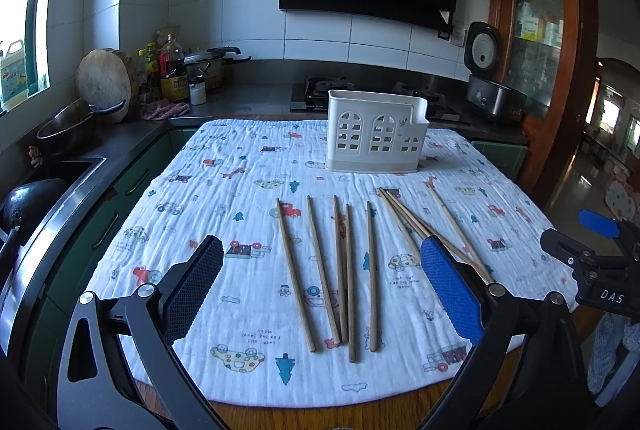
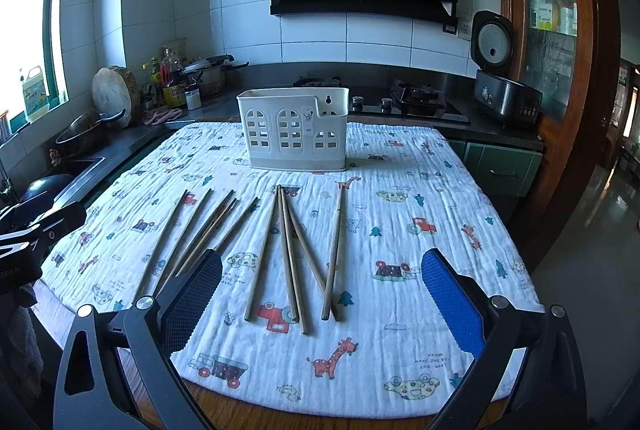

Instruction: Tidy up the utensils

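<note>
On patterned cloth (image 1: pixel 224 198), loose chopsticks (image 1: pixel 350 270), white holder (image 1: pixel 376 134) behind

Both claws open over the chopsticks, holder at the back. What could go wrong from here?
1. The right-hand chopsticks cross each other, so a pinch may grab two or flick one.
2. The cloth is wrinkled; thin sticks may slip from the pads.
3. The holder looks light and could tip on insertion.
</note>
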### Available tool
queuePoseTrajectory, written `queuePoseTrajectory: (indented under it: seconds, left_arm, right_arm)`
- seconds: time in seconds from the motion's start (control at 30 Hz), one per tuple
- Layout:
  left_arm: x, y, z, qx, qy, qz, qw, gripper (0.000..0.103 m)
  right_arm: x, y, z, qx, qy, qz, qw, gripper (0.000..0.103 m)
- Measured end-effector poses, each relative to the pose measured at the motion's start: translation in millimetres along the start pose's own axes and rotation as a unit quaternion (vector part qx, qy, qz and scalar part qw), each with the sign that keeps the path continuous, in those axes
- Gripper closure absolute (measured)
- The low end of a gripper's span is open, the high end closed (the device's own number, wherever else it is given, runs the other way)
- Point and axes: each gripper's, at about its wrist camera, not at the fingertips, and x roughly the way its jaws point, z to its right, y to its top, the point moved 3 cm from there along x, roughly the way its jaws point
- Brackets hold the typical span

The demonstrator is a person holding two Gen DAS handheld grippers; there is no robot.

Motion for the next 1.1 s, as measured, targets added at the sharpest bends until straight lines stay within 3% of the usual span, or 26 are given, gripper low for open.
queuePoseTrajectory:
  seconds: [1.1]
  left_arm:
    - [21.8, 4.7, -20.9, -0.03, 0.009, -0.024, 0.9992, 0.008]
  right_arm:
    - [24.5, 1.5, 6.8, 0.003, 0.002, -0.018, 1.0, 0.007]
